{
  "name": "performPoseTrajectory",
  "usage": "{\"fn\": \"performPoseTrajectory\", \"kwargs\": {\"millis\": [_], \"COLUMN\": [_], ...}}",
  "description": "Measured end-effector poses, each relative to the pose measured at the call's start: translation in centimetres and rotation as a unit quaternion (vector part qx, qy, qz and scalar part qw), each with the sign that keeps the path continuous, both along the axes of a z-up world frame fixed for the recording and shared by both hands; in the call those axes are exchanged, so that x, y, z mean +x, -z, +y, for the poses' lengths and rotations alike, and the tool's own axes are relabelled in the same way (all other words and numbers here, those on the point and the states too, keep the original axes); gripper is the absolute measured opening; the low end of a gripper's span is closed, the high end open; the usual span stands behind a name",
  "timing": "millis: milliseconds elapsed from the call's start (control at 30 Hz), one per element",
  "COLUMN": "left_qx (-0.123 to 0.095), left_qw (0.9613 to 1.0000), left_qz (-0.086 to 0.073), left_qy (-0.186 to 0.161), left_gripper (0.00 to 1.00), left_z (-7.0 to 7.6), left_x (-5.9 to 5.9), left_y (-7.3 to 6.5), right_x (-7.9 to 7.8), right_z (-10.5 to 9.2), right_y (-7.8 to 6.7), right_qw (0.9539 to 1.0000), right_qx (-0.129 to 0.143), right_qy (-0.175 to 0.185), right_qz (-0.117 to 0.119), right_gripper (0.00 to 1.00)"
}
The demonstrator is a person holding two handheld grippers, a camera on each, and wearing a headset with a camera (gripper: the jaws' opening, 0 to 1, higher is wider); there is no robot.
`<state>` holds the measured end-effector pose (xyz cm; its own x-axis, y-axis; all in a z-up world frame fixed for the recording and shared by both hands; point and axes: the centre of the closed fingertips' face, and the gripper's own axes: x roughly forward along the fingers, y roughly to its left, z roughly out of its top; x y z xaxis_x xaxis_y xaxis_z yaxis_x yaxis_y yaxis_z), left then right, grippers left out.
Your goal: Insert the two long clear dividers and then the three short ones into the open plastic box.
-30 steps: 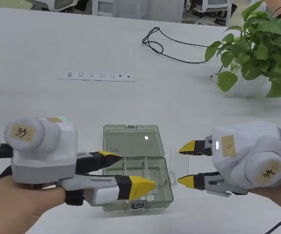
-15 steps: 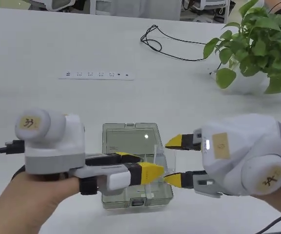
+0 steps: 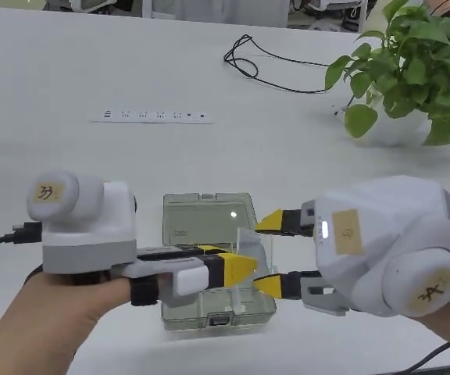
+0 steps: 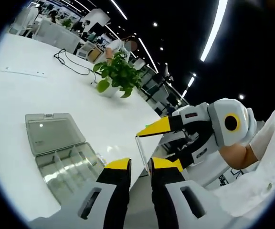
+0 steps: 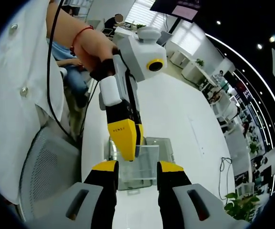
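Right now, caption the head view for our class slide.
Left gripper holds clear plastic divider over open translucent box; right gripper open.

A tan sticker (image 3: 48,191) on the left gripper (image 3: 239,260) bears handwriting resembling "33", though not clearly. A second sticker (image 3: 432,294) on the right gripper (image 3: 260,254) carries illegible handwritten marks. Print on the left gripper's yellow tip (image 5: 121,129) is too small to read.

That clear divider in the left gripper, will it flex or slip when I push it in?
The thin clear plastic divider is probably stiff: it stands flat, unsagging, edge-pinched by the left gripper. Its glossy faces look slippery, so it may pivot in the jaws. Likely light.
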<state>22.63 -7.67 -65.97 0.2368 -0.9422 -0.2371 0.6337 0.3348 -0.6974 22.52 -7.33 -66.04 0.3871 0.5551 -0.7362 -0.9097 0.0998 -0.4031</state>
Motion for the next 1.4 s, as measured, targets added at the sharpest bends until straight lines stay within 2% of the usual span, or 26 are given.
{"fn": "performPoseTrajectory", "kwargs": {"millis": [433,633,733,933,967,1033,1100,1133,1167,1233,1400], "left_qx": [-0.016,-0.028,-0.027,-0.032,-0.029,-0.030,-0.024,-0.018,-0.014,-0.008,-0.010], "left_qw": [0.9998,0.9994,0.9995,0.9992,0.9995,0.9994,0.9997,0.9998,0.9998,0.9990,0.9951], "left_qz": [0.010,0.020,0.016,0.020,0.011,0.014,0.003,-0.009,-0.013,-0.039,-0.080], "left_qy": [0.003,-0.002,-0.002,-0.010,-0.010,-0.011,-0.007,-0.001,0.004,0.019,0.057], "left_gripper": [0.00,0.00,0.00,0.00,0.00,0.00,0.00,0.00,0.00,0.00,0.00], "left_z": [-0.1,0.0,0.1,0.2,0.2,0.3,0.5,0.6,0.7,0.7,0.5], "left_x": [-0.2,-0.2,-0.3,-0.1,0.0,-0.1,-0.1,-0.3,-0.4,-0.7,-1.7], "left_y": [-0.3,-0.4,-0.4,-0.5,-0.4,-0.5,-0.4,-0.4,-0.3,-0.3,-0.9], "right_x": [-0.1,-0.1,-0.1,0.0,0.0,0.0,0.2,0.1,0.2,0.3,-0.2], "right_z": [0.2,0.3,0.3,0.4,0.4,0.4,0.2,0.4,0.4,0.2,-0.1], "right_y": [0.0,-0.1,-0.1,-0.3,-0.3,-0.3,-0.8,-1.1,-1.4,-2.0,-2.6], "right_qw": [1.0000,1.0000,1.0000,1.0000,1.0000,1.0000,0.9996,0.9986,0.9977,0.9956,0.9885], "right_qx": [-0.001,0.000,0.000,0.004,0.007,0.006,0.022,0.043,0.054,0.074,0.098], "right_qy": [-0.003,-0.005,-0.006,-0.003,0.000,0.001,0.012,0.018,0.020,0.021,0.003], "right_qz": [-0.001,-0.003,-0.004,-0.006,-0.005,0.003,0.010,0.027,0.035,0.054,0.116], "right_gripper": [0.33,0.33,0.33,0.33,0.34,0.35,0.37,0.37,0.37,0.36,0.28]}}
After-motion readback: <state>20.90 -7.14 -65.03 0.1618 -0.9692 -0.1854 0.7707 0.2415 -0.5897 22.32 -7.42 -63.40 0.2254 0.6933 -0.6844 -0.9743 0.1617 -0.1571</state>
